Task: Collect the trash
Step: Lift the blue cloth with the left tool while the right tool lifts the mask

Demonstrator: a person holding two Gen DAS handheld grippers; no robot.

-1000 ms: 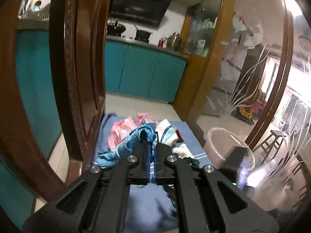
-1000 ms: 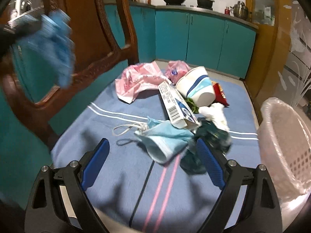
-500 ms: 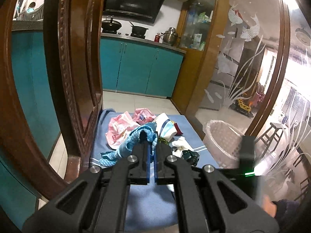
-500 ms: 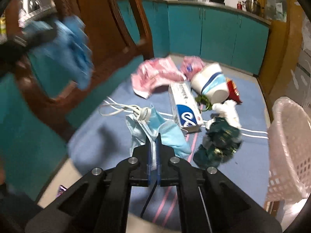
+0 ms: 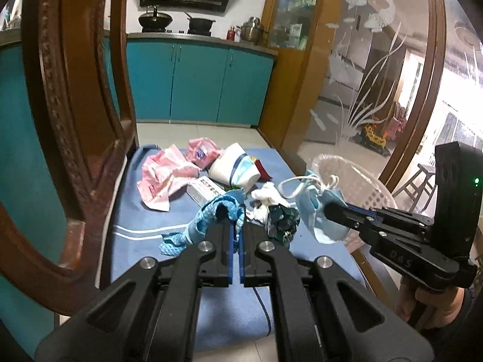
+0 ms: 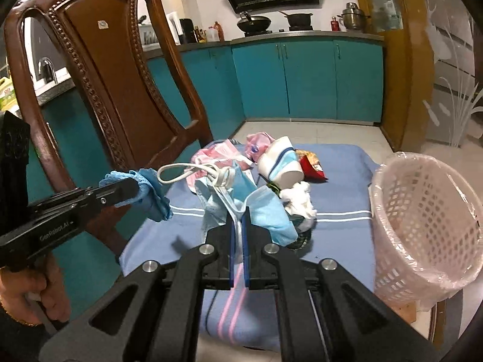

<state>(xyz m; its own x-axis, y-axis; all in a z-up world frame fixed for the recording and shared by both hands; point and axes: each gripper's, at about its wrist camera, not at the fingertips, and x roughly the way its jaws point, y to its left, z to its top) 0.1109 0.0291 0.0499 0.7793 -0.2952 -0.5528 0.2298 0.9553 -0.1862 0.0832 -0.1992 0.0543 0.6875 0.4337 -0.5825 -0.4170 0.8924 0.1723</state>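
Observation:
My left gripper (image 5: pixel 236 231) is shut on a blue cloth rag (image 5: pixel 208 220) and holds it above the blue-covered seat (image 5: pixel 145 223); the rag also shows in the right wrist view (image 6: pixel 151 193). My right gripper (image 6: pixel 239 226) is shut on a light blue face mask (image 6: pixel 265 211) with white ear loops, lifted off the seat; the mask also shows in the left wrist view (image 5: pixel 317 211). A white lined basket (image 6: pixel 422 220) stands at the right. On the seat lie pink bags (image 5: pixel 163 175), a paper cup (image 5: pixel 235 169), a carton (image 5: pixel 205 191), white tissue (image 6: pixel 300 199) and a dark green wrapper (image 5: pixel 280 220).
A carved wooden chair back (image 6: pixel 114 69) rises at the left. Teal kitchen cabinets (image 6: pixel 302 78) stand behind, and a frosted glass door (image 5: pixel 377 84) is at the right. A red snack packet (image 6: pixel 312 164) lies beside the cup.
My right gripper shut on the face mask and lifted it off the seat toward the basket. My left gripper kept hold of the blue rag and drew back a little.

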